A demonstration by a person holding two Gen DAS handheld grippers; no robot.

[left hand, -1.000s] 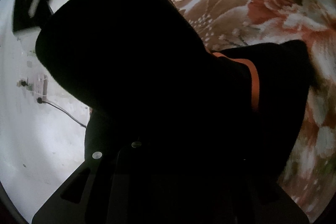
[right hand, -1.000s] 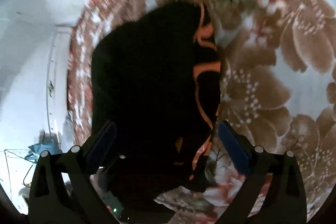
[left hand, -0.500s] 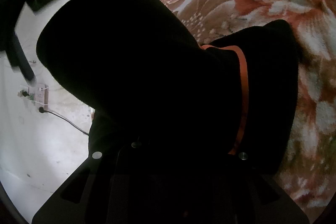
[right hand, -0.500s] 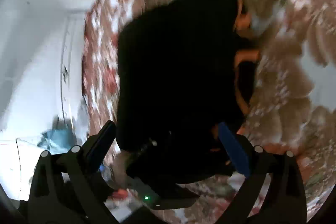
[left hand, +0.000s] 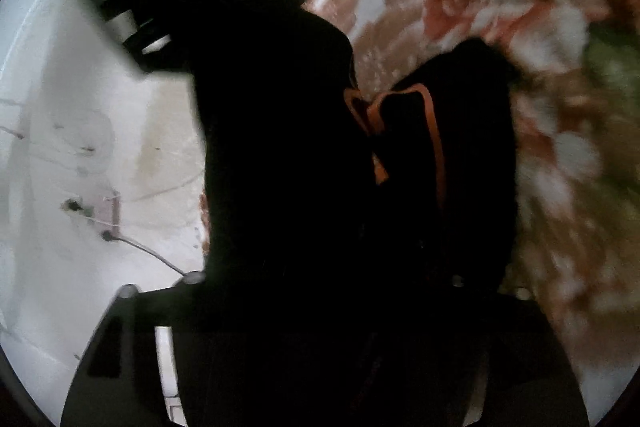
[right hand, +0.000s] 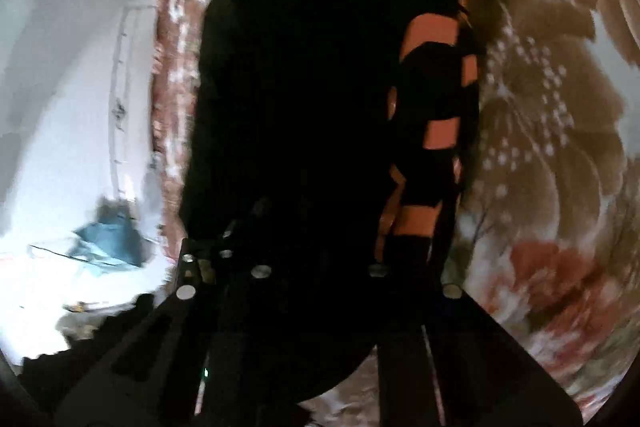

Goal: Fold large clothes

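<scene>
The black garment (right hand: 304,99) with its orange stripes (right hand: 436,27) lies bunched on the floral bedspread (right hand: 560,107), near the edge where the bed meets the white floor (left hand: 80,147).

The right gripper (right hand: 320,275) has just been closing, and its fingers now look pressed together with black cloth over and around them. I take it they pinch a fold of the garment, though the dark fabric hides the tips. The left gripper (left hand: 320,287) has just been opening. Its fingers are lost in black cloth in its own view, so I cannot tell by eye how wide they stand or whether cloth is caught between them.

The main risk, as I see it, is a blind grasp. The right side may have only a thin top layer, and if lifted, the rest would sag and the fold would come out crooked. If the left side has let go while cloth drapes over its fingers, pulling away could drag that part and undo the lay. The garment also sits close to the bed's edge. A hard tug toward the floor could slide it off. Both views are blurred, so quick moves here make a fresh grasp harder to place.
</scene>
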